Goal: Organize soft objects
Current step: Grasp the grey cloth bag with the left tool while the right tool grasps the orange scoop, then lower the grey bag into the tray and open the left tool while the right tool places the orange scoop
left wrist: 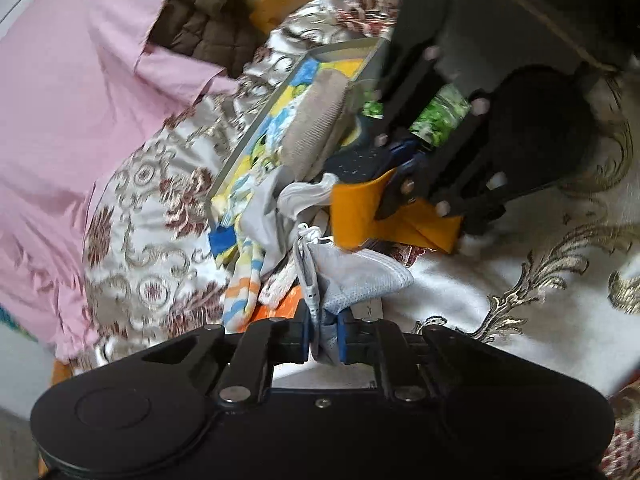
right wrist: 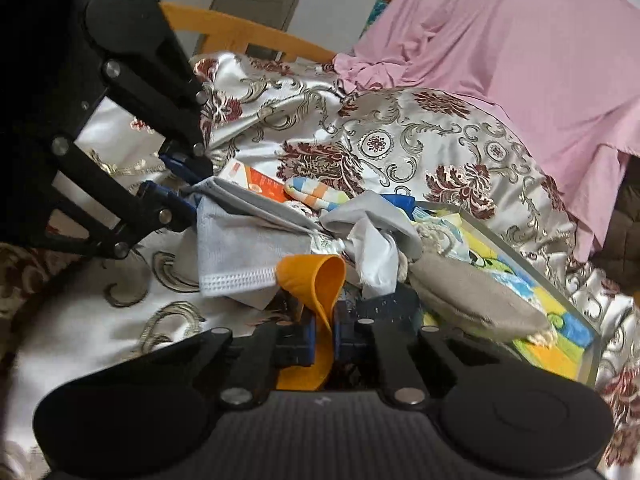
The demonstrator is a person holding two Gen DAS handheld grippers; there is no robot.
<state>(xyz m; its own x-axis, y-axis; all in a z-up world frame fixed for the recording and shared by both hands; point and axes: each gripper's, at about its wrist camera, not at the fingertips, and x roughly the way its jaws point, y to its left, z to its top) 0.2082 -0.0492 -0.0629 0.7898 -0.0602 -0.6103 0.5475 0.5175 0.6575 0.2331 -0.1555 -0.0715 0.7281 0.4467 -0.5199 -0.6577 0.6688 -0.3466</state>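
Patterned satin bedding fills both views, with a pink sheet at the upper left of the left-wrist frame. Your left tongs (left wrist: 325, 330) are clenched on a grey mask (left wrist: 360, 276); your right tongs (right wrist: 325, 330) are clenched on an orange cloth (right wrist: 316, 276), low at frame centre. You are at the pick-up step, I judge. Next, lift each clear of the sock pile (right wrist: 360, 216) and carry it toward the tray (right wrist: 532, 256).

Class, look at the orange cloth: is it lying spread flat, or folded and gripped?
Folded and gripped: the orange cloth curls over itself, pinched in the right gripper.
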